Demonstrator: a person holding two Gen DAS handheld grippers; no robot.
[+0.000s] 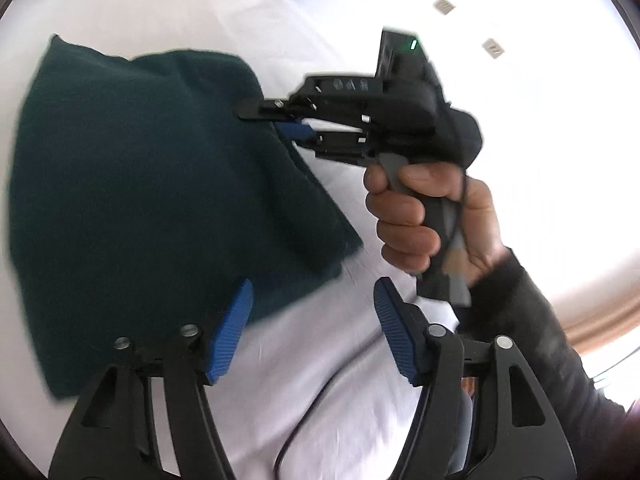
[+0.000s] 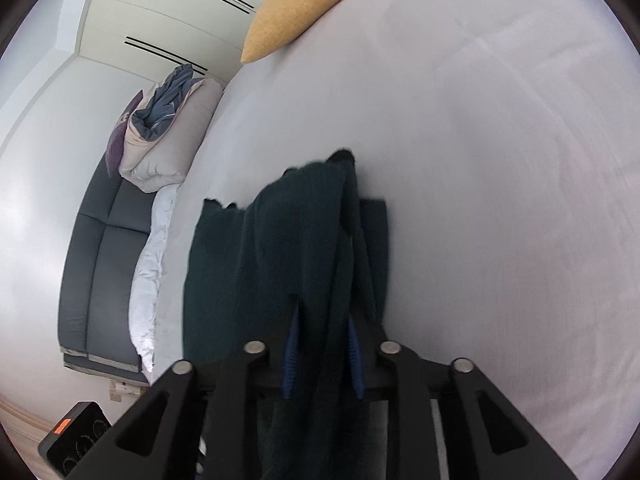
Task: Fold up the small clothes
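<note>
A dark green garment (image 1: pixel 140 184) lies partly folded on the white bed sheet (image 1: pixel 320 360). My left gripper (image 1: pixel 312 320) is open and empty, its blue pads over the garment's near edge and the bare sheet. My right gripper (image 1: pixel 288 120) is shut on the garment's right edge and lifts it. In the right wrist view the right gripper (image 2: pixel 322 332) pinches the garment (image 2: pixel 280 248), which hangs in folds forward over the sheet (image 2: pixel 500 200).
A yellow pillow (image 2: pixel 296 4) lies at the head of the bed. A rolled duvet (image 2: pixel 168 136) sits on a dark grey sofa (image 2: pixel 96 272) beside the bed. A black device (image 2: pixel 76 440) lies on the floor. A cable (image 1: pixel 304 420) runs under my left gripper.
</note>
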